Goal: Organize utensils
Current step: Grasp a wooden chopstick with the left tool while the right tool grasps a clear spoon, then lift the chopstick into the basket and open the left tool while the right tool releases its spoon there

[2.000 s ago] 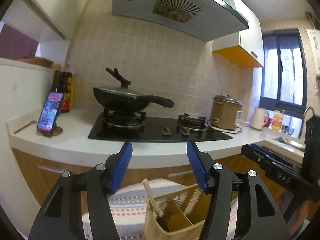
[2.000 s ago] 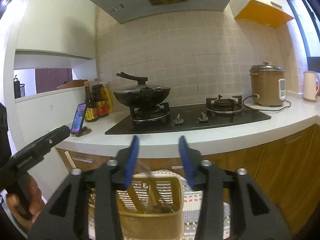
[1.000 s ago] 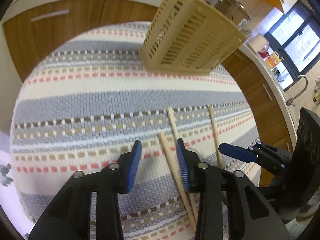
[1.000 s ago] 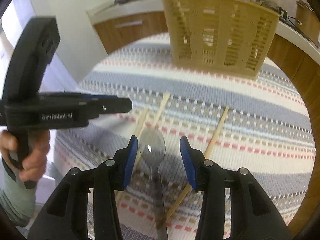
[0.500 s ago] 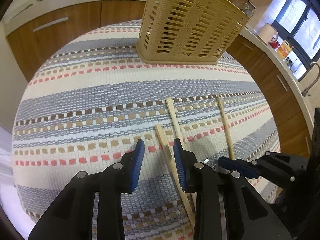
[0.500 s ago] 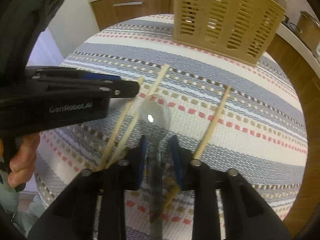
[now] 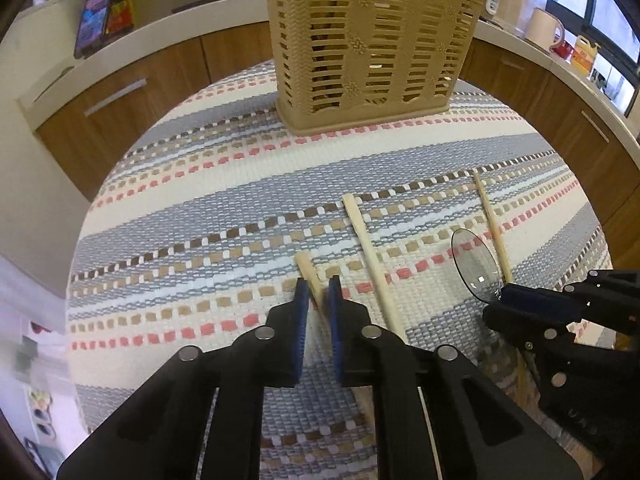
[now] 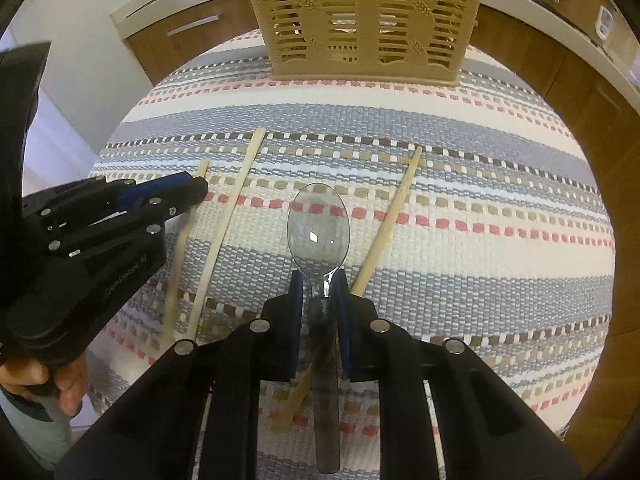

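Note:
A tan slotted utensil basket (image 7: 372, 40) (image 8: 360, 20) stands at the far side of a striped woven mat (image 7: 200, 200). Three wooden chopsticks and a clear plastic spoon (image 8: 318, 224) (image 7: 474, 264) lie on the mat. My left gripper (image 7: 318, 284) (image 8: 196, 188) points down, its jaws closing on the top end of the leftmost chopstick (image 7: 305, 264) (image 8: 178, 256). My right gripper (image 8: 320, 276) (image 7: 500, 300) is closing on the spoon's neck, bowl pointing ahead. The middle chopstick (image 7: 372, 256) (image 8: 232, 196) and the right chopstick (image 7: 490, 216) (image 8: 396, 200) lie loose.
Wooden cabinet fronts (image 7: 120, 96) under a white counter curve behind the mat. A phone (image 7: 94, 20) and bottles stand on the counter at left, a kettle (image 7: 542, 26) at right. A hand (image 8: 68, 384) holds the left gripper's handle.
The left gripper slid left from between two chopsticks onto the leftmost one and narrowed its jaws around it. The right jaws closed in on the spoon's neck and dropped lower.

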Demonstrator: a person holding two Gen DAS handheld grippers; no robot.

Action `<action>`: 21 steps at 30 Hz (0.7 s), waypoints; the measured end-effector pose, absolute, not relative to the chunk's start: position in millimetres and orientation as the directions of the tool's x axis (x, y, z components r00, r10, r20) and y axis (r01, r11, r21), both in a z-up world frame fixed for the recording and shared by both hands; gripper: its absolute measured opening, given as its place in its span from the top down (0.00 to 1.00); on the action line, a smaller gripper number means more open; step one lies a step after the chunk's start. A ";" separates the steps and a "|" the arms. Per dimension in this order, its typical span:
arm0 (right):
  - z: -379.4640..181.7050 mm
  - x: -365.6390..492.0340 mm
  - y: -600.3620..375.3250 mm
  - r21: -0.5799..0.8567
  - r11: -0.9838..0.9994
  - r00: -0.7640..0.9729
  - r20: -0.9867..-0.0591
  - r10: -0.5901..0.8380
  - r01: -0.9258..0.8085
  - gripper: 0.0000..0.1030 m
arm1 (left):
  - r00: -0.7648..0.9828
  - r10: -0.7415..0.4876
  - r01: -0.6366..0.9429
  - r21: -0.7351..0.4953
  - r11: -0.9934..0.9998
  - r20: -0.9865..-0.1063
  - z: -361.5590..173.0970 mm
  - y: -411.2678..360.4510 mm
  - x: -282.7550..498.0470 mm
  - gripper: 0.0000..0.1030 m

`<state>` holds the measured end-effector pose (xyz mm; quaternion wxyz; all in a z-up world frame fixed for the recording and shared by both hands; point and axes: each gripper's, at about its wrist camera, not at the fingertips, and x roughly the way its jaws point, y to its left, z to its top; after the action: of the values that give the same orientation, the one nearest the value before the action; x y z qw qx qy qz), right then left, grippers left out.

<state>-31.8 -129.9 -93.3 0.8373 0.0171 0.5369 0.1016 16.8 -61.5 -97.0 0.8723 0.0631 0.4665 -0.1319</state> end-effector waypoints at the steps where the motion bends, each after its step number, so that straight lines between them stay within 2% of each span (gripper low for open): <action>1: -94.0 -29.4 -132.7 0.163 0.976 0.395 -0.895 0.207 -0.143 0.87 | 0.523 -0.188 0.297 -0.029 0.954 -0.831 -96.7 -59.1 17.3 0.94; 5: -89.8 -25.1 -138.2 0.183 0.973 0.392 -0.893 0.224 -0.138 0.86 | 0.474 -0.264 0.329 -0.109 0.938 -0.840 -95.1 -37.3 23.5 0.97; 12: -81.9 -3.7 -128.1 0.160 0.972 0.376 -0.902 0.214 -0.171 0.76 | 0.436 -0.324 0.307 -0.200 0.930 -0.840 -96.2 8.4 20.9 0.96; 14: -81.7 0.5 -122.7 0.152 0.970 0.366 -0.906 0.213 -0.188 0.69 | 0.428 -0.338 0.305 -0.218 0.927 -0.838 -96.9 16.5 19.7 0.96; 15: -81.6 2.4 -119.9 0.154 0.967 0.355 -0.909 0.220 -0.205 0.59 | 0.425 -0.337 0.302 -0.219 0.928 -0.840 -97.0 20.1 18.6 0.96; 16: -80.8 3.3 -117.4 0.146 0.965 0.356 -0.909 0.218 -0.219 0.55 | 0.424 -0.338 0.304 -0.219 0.927 -0.840 -96.6 22.8 17.3 0.96; 21: -86.7 6.6 -105.6 0.075 0.961 0.322 -0.933 0.162 -0.266 0.55 | 0.411 -0.313 0.319 -0.187 0.929 -0.856 -95.0 23.4 13.8 0.95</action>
<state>6.6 -105.6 -86.7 0.8118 -0.0458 0.5669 0.1319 13.8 23.4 -95.0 0.8399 0.0026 0.5090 -0.1881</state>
